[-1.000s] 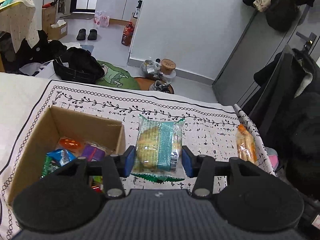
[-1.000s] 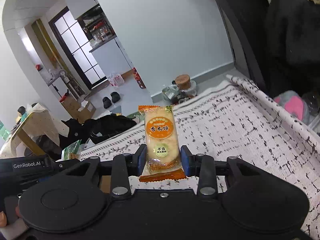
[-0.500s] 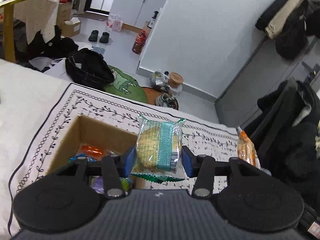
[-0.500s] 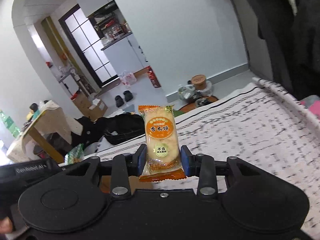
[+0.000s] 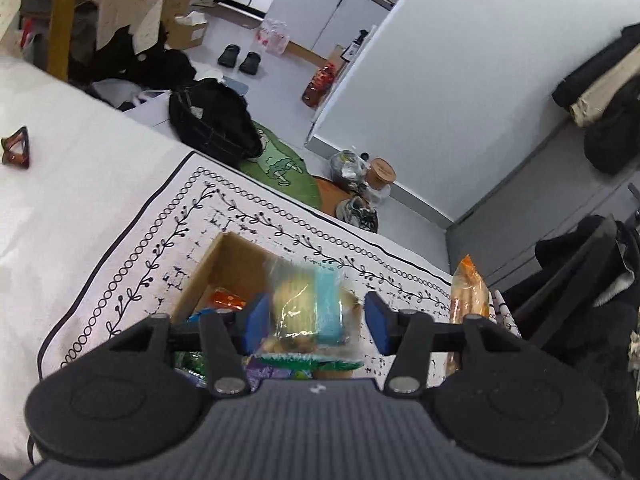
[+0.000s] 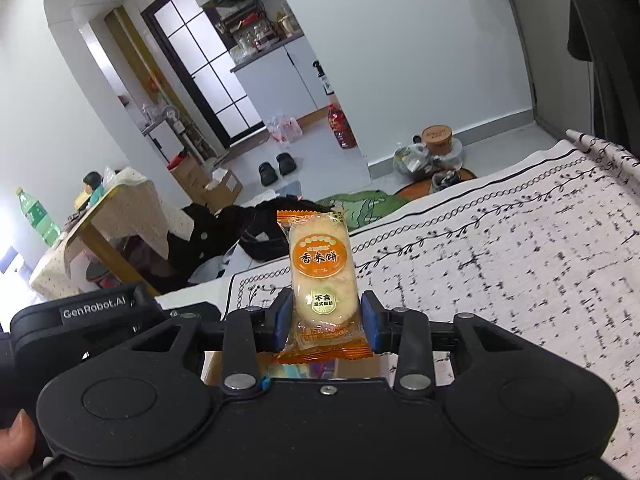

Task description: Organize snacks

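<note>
My left gripper [image 5: 316,320] hangs over an open cardboard box [image 5: 224,264] on the patterned tablecloth [image 5: 168,240]. Its jaws are opening. Between them is a blurred green-and-teal biscuit packet [image 5: 308,304], with a gap on its right side. Several coloured snack packets [image 5: 226,300] lie in the box. My right gripper [image 6: 324,320] is shut on an upright orange rice-cracker packet [image 6: 322,272], above the box's edge [image 6: 212,364].
An orange packet [image 5: 468,292] shows at the cloth's right edge. A small brown object [image 5: 16,148] lies on the white surface at far left. Beyond the table are a black bag [image 5: 208,120], a green mat and dark coats at the right. A thumb [image 6: 16,436] shows at lower left.
Both grippers have moved left, over the box. The left jaws have widened and the green packet, sharp before, is now blurred and loose between them. The right grip is unchanged.
</note>
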Demonstrator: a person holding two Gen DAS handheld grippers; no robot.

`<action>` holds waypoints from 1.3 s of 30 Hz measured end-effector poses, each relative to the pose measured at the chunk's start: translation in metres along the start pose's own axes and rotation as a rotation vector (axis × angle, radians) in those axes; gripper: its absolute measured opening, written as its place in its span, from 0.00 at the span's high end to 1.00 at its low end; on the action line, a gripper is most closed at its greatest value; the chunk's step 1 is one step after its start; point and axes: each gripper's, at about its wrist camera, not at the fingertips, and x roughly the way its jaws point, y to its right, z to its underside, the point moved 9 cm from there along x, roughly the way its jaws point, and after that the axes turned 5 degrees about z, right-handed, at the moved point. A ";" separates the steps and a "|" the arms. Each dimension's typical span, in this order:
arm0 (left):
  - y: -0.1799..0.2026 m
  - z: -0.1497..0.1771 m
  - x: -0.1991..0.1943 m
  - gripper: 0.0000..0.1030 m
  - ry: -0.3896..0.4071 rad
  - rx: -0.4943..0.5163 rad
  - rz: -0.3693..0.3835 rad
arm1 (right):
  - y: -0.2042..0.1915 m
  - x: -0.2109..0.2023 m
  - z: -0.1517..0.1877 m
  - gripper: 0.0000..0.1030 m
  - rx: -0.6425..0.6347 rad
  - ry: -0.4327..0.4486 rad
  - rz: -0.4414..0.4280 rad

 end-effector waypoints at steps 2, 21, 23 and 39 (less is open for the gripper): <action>-0.007 0.000 0.002 0.37 -0.020 -0.030 0.005 | -0.004 0.003 0.003 0.66 -0.003 -0.010 -0.002; -0.039 0.001 0.006 0.20 -0.056 -0.114 -0.060 | -0.003 -0.002 0.015 0.34 -0.011 -0.046 0.061; -0.038 0.003 0.009 0.19 -0.067 -0.093 -0.068 | 0.006 -0.009 0.015 0.32 -0.007 -0.045 0.080; 0.013 0.027 -0.012 0.14 -0.112 0.127 -0.090 | 0.027 -0.058 0.005 0.18 0.009 -0.070 0.088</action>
